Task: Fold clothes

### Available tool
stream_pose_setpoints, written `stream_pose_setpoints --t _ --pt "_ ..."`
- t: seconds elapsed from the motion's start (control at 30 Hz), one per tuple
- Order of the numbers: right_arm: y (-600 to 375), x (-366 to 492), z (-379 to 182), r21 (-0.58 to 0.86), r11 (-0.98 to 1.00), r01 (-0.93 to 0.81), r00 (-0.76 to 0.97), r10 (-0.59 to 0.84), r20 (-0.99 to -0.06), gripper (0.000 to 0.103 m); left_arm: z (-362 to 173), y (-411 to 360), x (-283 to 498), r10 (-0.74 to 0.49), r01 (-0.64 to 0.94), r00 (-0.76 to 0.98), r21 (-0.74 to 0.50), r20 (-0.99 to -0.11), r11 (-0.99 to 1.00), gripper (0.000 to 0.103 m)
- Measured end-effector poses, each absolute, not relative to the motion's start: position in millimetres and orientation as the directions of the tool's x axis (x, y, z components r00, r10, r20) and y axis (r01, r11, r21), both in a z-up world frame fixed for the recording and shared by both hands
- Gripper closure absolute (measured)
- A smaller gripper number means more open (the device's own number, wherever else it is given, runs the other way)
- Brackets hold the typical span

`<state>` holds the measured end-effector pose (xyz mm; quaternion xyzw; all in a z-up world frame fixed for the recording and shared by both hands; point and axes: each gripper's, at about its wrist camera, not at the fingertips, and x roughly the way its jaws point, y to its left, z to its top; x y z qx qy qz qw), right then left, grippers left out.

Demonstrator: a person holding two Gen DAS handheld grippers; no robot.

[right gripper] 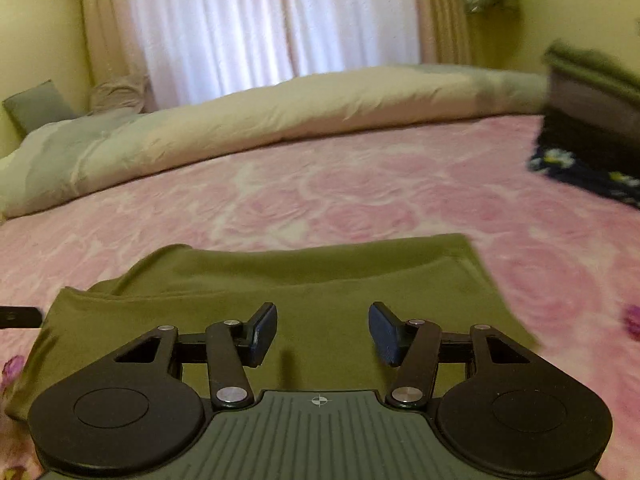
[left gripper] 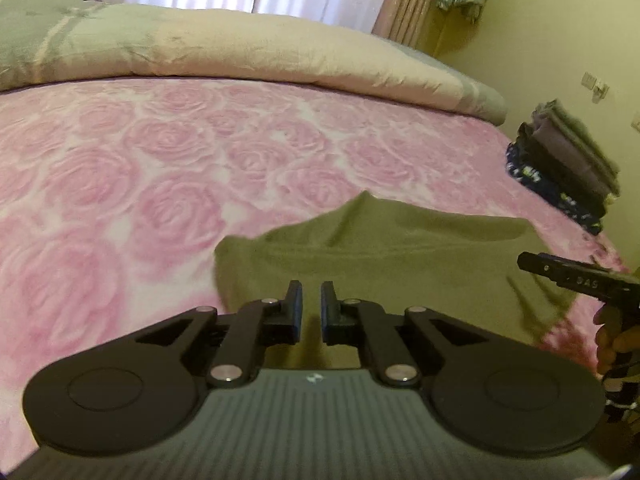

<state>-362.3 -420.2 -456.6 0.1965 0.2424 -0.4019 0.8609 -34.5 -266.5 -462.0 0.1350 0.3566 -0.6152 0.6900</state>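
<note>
Olive-green folded garment [right gripper: 304, 280] lies flat on pink rose-patterned bed [left gripper: 160, 168], apparently between folds; left hand-held gripper [left gripper: 311, 306] nearly pressed together, empty; right hand-held gripper [right gripper: 323, 330] spread, released.

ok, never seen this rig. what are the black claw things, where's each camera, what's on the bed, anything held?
There is no robot arm here. A person carries a handheld two-finger gripper in each hand, and each gripper has a fisheye camera that looks forward along its fingers.

The left wrist view shows the left gripper, its jaws nearly together with nothing between them. The right gripper pokes in at that picture's right edge.

The right wrist view shows the right gripper, its jaws apart and empty.

Both hover over an olive green garment, partly folded, on a pink rose-patterned bedspread. A rolled duvet lies along the far side, and a stack of folded clothes sits at the right.

Nothing is held.
</note>
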Motion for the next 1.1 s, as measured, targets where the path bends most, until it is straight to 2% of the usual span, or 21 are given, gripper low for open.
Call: stream_pose_setpoints --t 0.1,0.23,0.3,0.4,0.47,0.53,0.57,0.63,0.7,0.8,0.9,1.0,1.1 --pt "-447.6 -351.4 -472.1 0.132 0.624 0.771 0.563 -0.570 -0.599 0.048 -477.5 -289.1 -20.0 -0.723 0.937 0.002 -0.251 -0.691 0.242 0.101" --pt "-464.5 -356.9 -458.1 0.147 0.597 0.789 0.560 -0.600 -0.571 0.048 -463.4 -306.1 -10.8 -0.750 0.928 -0.051 -0.310 -0.659 0.208 0.100" --pt "-471.6 -344.2 -454.8 0.175 0.643 0.746 0.613 -0.560 -0.557 0.048 -458.2 -323.8 -13.6 -0.758 0.931 -0.097 -0.329 -0.645 0.161 0.100" --pt "-482.8 -317.8 -465.0 0.181 0.685 0.706 0.635 -0.500 -0.589 0.049 -464.8 -355.5 -24.7 -0.729 0.934 -0.189 -0.351 -0.658 0.074 0.100" --pt "-494.6 -310.1 -478.0 0.192 0.673 0.715 0.618 -0.479 -0.623 0.054 -479.1 -373.0 -29.8 -0.695 0.939 -0.203 -0.339 -0.690 0.063 0.098" --pt "-503.4 -313.8 -484.5 0.162 0.649 0.743 0.588 -0.518 -0.622 0.063 -492.2 -381.0 -26.5 -0.686 0.945 -0.173 -0.316 -0.707 0.088 0.100" --pt "-507.4 -316.6 -486.5 0.148 0.634 0.759 0.571 -0.539 -0.620 0.066 -492.5 -379.4 -20.3 -0.697 0.933 -0.169 -0.342 -0.697 0.115 0.100" --pt "-511.9 -329.9 -480.1 0.125 0.578 0.807 0.521 -0.594 -0.613 0.067 -490.0 -374.9 -10.1 -0.720 0.913 -0.149 -0.374 -0.677 0.163 0.101" --pt "-515.0 -343.8 -473.2 0.109 0.523 0.846 0.474 -0.642 -0.603 0.067 -475.4 -363.1 -8.1 -0.746 0.921 -0.090 -0.341 -0.660 0.190 0.099" --pt "-498.4 -372.5 -455.1 0.168 0.507 0.845 0.504 -0.652 -0.567 0.067 -455.3 -329.6 -2.9 -0.774 0.911 -0.069 -0.356 -0.629 0.207 0.099" --pt "-463.2 -394.6 -447.1 0.176 0.520 0.836 0.516 -0.637 -0.573 0.066 -448.5 -283.0 -11.1 -0.777 0.897 -0.081 -0.385 -0.624 0.216 0.099" --pt "-429.9 -412.5 -457.4 0.191 0.490 0.851 0.494 -0.619 -0.610 0.066 -458.9 -240.1 -29.8 -0.735 0.902 -0.078 -0.361 -0.673 0.235 0.099" --pt "-412.0 -423.4 -469.5 0.167 0.442 0.881 0.433 -0.616 -0.658 0.066 -468.4 -216.2 -42.5 -0.672 0.903 0.001 -0.288 -0.740 0.319 0.100"
